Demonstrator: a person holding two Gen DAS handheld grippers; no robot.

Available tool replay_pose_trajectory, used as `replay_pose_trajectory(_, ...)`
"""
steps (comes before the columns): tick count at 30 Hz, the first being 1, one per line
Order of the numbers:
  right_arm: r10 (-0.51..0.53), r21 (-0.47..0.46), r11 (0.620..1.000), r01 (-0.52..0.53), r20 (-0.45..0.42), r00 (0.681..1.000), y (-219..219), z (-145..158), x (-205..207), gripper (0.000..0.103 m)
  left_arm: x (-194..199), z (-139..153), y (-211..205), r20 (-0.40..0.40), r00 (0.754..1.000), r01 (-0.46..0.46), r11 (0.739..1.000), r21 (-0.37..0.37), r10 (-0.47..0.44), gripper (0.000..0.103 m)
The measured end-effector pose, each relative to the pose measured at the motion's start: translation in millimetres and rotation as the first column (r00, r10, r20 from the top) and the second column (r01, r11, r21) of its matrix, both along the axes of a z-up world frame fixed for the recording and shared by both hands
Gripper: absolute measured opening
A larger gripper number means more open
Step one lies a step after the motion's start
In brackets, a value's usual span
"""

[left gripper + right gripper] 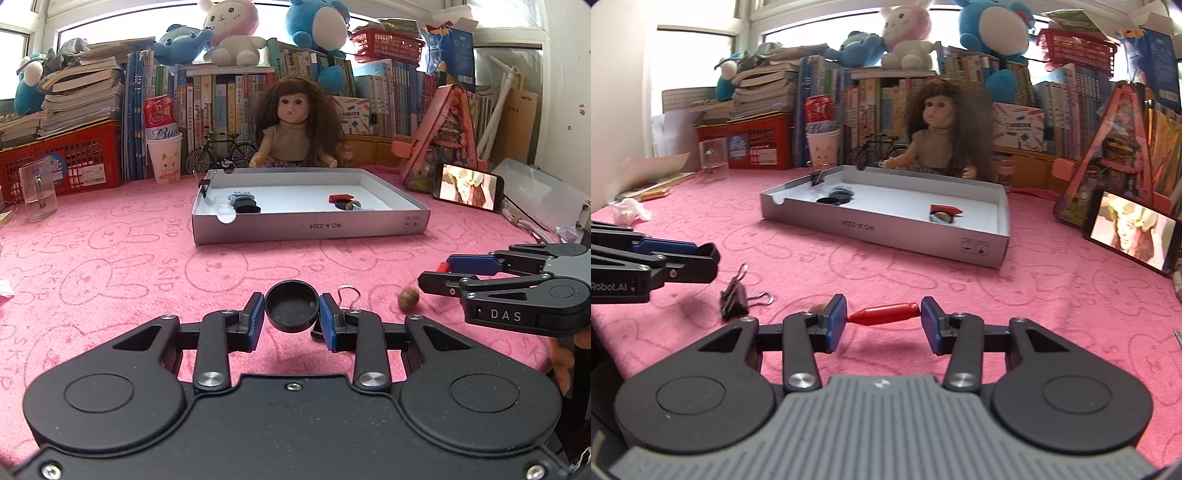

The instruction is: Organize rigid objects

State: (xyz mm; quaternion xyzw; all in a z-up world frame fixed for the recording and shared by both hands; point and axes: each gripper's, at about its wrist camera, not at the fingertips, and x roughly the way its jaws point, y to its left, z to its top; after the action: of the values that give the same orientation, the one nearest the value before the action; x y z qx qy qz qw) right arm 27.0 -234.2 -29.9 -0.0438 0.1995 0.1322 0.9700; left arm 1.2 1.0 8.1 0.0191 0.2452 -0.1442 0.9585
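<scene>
In the left wrist view my left gripper (291, 313) is shut on a round black cap (291, 304), held just above the pink cloth. In the right wrist view my right gripper (884, 318) is shut on a red pointed pen cap (886, 314), gripped end to end between the blue pads. The shallow grey box (310, 229) lies ahead, with black caps at its left end and a red piece at its right. A black binder clip (733, 297) and a small brown nut (409, 296) lie on the cloth between the grippers.
A phone (467, 186) showing a video leans at the right of the box. A glass mug (37, 192) stands at the far left. A doll (291, 129), a cup holding a can (164, 155), a red crate and rows of books line the back.
</scene>
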Motion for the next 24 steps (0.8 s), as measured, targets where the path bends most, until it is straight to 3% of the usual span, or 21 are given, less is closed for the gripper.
replay_pose_trajectory(24,-0.191,0.026,0.981,0.192,-0.031,0.981,-14,16,31,0.049,45,14,1,0.025,0.998,-0.063,0.998,-0.023,0.063,0.030)
